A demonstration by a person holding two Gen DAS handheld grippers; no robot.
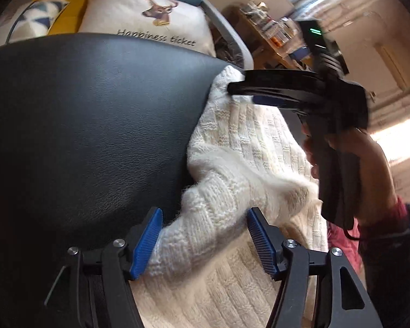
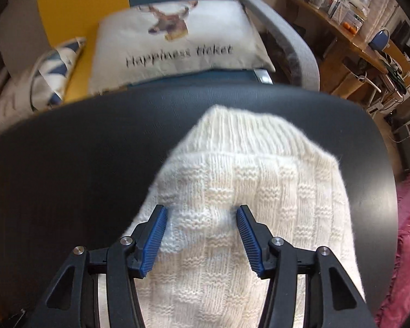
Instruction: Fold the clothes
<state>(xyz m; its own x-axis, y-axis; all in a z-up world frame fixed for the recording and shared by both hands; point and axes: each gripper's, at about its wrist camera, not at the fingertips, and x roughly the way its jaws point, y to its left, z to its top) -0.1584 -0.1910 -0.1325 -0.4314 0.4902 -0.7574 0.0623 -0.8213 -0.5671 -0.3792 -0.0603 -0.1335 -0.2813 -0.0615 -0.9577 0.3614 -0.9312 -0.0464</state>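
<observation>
Evidently, white sweater lies between both grippers' spread jaws, perhaps unpinched.

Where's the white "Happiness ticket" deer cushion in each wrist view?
Left wrist: the white deer-print cushion sits top centre-left, beyond the far edge of the black leather surface.
Right wrist: cushion at top centre, again behind the black surface.
Shared landmark: the cream knitted sweater lying on that surface.
</observation>
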